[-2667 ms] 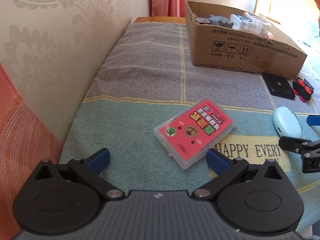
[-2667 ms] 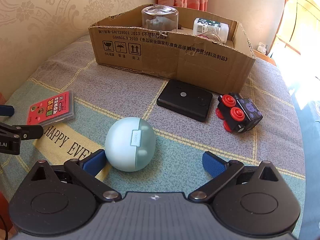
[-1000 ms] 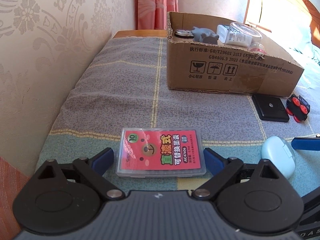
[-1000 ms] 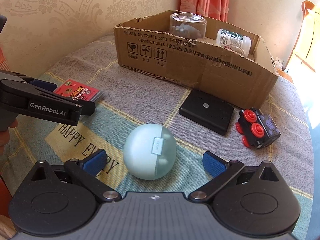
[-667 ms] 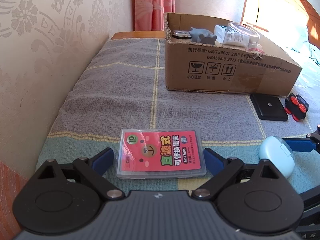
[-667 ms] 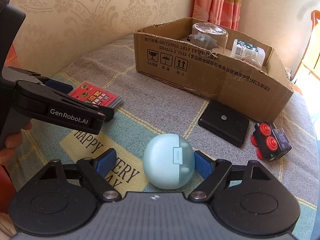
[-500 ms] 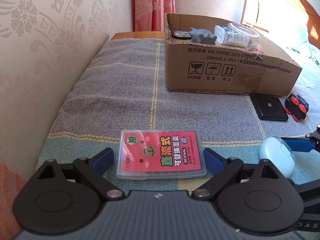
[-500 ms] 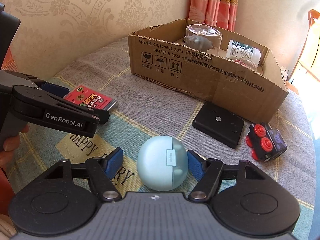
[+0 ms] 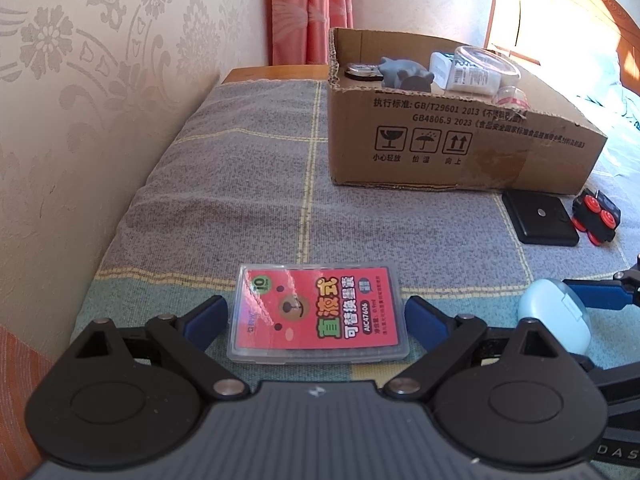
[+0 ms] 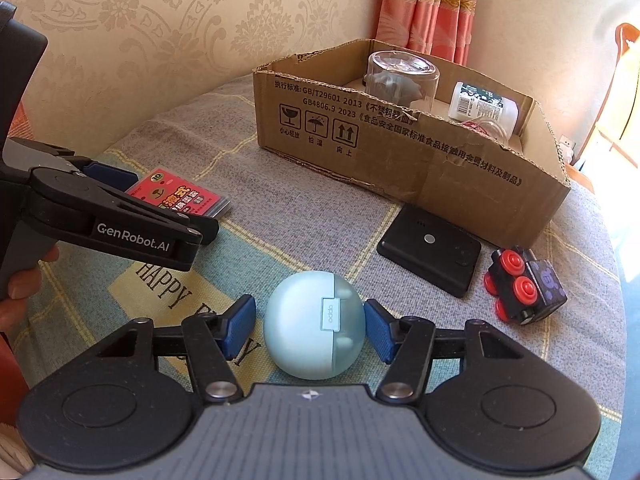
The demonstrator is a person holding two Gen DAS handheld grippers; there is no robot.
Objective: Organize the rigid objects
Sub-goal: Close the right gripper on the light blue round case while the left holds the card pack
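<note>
A red card case in clear plastic lies flat on the patterned cloth. My left gripper straddles it, pads against its two short ends, shut on it. A round pale blue earbud case sits between the pads of my right gripper, whose jaws are closing. The right pad touches the earbud case and a thin gap shows at the left pad. The left wrist view shows the earbud case at the right. The right wrist view shows the card case behind the left gripper's fingers.
An open cardboard box stands behind, holding a glass jar, a white bottle and a grey figure. In front of it lie a flat black device and a black toy with red wheels. A wall runs along the left.
My right gripper's fingers have closed in from wide apart to the sides of the pale blue earbud case. Earlier the left gripper moved up around the red card case; it has since stayed still.
</note>
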